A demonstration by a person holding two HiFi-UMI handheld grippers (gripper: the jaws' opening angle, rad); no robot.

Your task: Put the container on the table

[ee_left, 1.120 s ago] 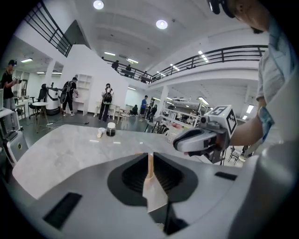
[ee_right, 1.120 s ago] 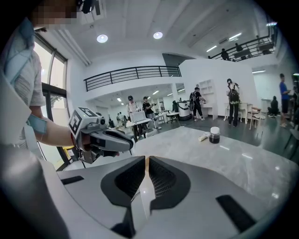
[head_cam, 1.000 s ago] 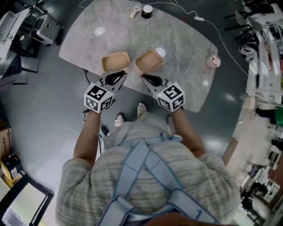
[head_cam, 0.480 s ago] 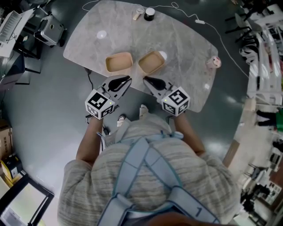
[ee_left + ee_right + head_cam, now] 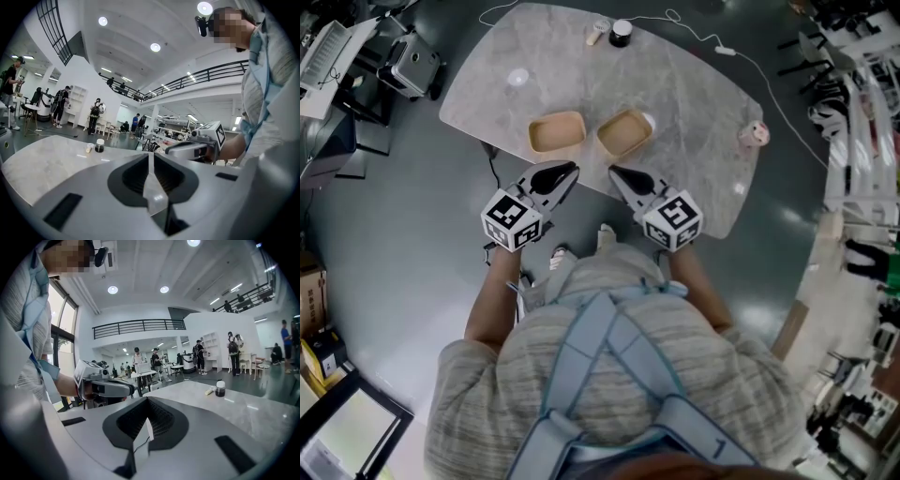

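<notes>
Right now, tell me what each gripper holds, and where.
Nothing. Left gripper and right gripper are shut, empty; left container and right container sit on the table.

1. Head view: dim, cool, low contrast. Two small glare spots on the table [image 5: 694, 84], one far left, one near centre. Sheen patches on the floor [image 5: 750, 309] at right.
2. Shadows on the table are faint; light is overhead and diffuse.
3. Head view edges bend hard (fisheye). The near bottom edge is out of focus.
4. Gripper views: bright white hall, round ceiling lights [image 5: 155, 47] blown out. The right gripper view adds daylight from a window [image 5: 58, 348] at left.
5. Both have black vignette corners and heavy barrel distortion. The left gripper [image 5: 150, 159] and right gripper [image 5: 146, 420] are soft close to the lens; the far hall is sharper.
</notes>
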